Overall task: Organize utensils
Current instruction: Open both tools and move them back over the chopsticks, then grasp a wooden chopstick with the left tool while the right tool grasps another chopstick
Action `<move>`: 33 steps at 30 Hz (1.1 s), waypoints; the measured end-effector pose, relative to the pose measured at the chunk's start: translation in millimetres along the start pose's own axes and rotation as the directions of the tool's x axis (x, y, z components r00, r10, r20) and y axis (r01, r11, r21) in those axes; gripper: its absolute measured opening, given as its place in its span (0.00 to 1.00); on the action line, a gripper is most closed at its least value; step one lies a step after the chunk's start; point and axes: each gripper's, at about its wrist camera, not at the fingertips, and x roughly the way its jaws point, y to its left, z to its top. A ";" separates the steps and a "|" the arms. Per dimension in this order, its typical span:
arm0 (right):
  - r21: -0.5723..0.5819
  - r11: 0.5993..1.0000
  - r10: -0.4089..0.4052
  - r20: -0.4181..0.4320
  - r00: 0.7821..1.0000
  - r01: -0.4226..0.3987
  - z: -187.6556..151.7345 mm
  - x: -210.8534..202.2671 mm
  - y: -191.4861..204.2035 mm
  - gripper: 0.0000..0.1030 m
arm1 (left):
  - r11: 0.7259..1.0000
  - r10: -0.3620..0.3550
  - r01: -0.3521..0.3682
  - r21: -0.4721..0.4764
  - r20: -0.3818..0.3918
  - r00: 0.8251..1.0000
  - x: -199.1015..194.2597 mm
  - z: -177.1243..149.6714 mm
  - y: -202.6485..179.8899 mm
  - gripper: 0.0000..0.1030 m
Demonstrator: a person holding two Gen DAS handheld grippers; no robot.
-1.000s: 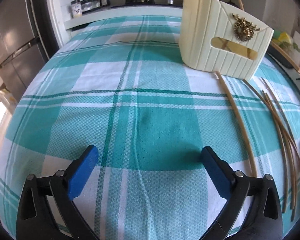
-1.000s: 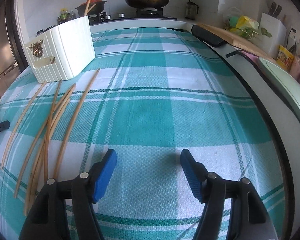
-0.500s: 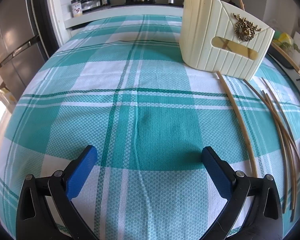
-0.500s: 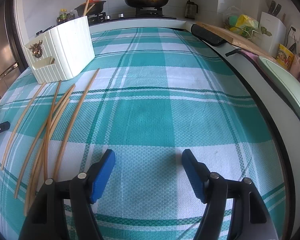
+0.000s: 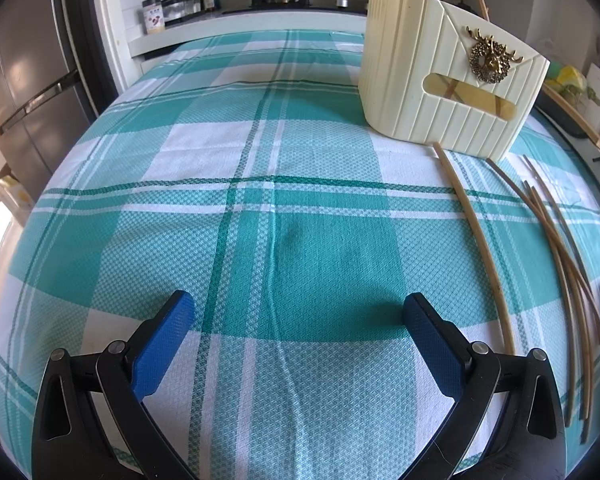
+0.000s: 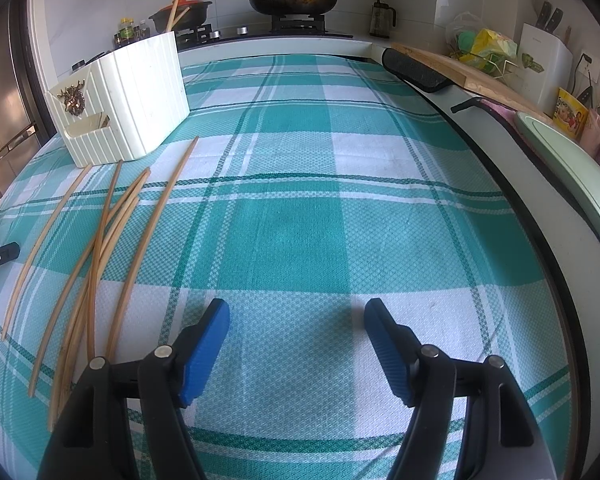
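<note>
Both views are bright and evenly lit by daylight. Soft, short shadows lie on the checked cloth [image 5: 284, 240] beneath the left claw [image 5: 298, 320] and right claw [image 6: 296, 324]. The refrigerator door [image 5: 24, 80] shows glare. Fisheye distortion bends straight lines — corners vignette to black. Focus is sharp, without motion blur.
</note>
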 end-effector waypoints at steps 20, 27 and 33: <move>0.002 1.000 0.001 -0.001 1.000 -0.001 0.2 0.0 0.8 0.71 | 1.000 -0.002 0.002 -0.001 0.001 1.000 -0.3 -0.2 0.0 1.00; 0.002 1.000 0.001 -0.001 1.000 -0.001 0.2 -0.1 1.0 0.71 | 0.998 0.018 -0.018 -0.065 0.004 1.000 -12.4 5.8 1.7 0.99; 0.001 1.000 0.000 -0.001 1.000 0.000 0.2 -0.3 0.9 0.71 | 0.972 -0.208 0.214 -0.094 0.065 0.976 -39.6 22.3 -32.5 0.99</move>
